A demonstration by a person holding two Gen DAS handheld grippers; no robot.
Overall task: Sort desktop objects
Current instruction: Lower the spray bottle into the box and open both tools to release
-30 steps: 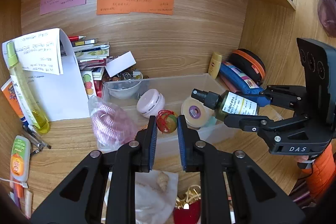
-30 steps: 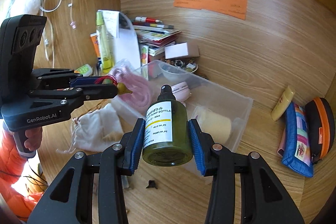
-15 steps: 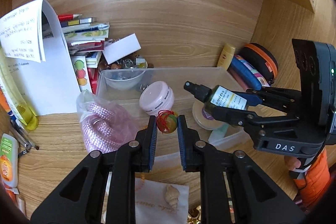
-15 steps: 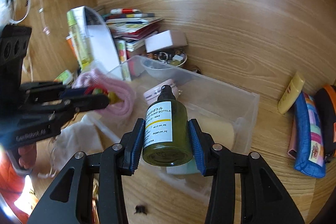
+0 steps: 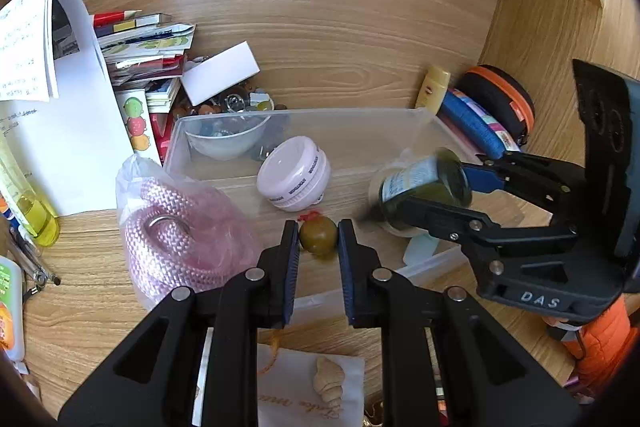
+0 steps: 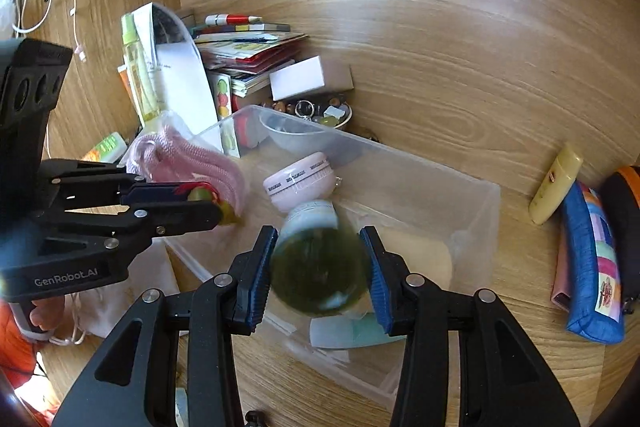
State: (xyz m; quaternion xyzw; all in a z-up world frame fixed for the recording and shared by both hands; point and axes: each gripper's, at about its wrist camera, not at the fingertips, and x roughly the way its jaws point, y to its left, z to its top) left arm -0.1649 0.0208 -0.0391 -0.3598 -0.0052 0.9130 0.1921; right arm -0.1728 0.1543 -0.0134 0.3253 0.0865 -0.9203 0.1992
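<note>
A clear plastic bin [image 5: 420, 119] [image 6: 476, 211] sits on the wooden desk and holds a pink round jar [image 5: 294, 173] [image 6: 300, 179], a tape roll and a small bowl. My left gripper [image 5: 319, 239] is shut on a small green-and-red ball charm [image 5: 318, 235] over the bin's near edge; it also shows in the right wrist view [image 6: 200, 195]. My right gripper [image 6: 318, 267] has its jaws a little apart around a green spray bottle [image 6: 318, 259] [image 5: 424, 183], which is blurred and tipping nozzle-down into the bin.
A bag of pink rope [image 5: 180, 239] lies left of the bin. Books and papers [image 5: 140, 59] stack at the back left. A yellow tube [image 6: 554, 187], blue pouch [image 6: 592, 259] and orange-trimmed case [image 5: 500, 99] lie right. A white cloth bag with a shell [image 5: 316, 387] lies near me.
The right gripper's jaws have widened and the green bottle has tipped forward, dropping toward the bin. Both grippers have moved closer over the bin. The left still holds the ball charm.
</note>
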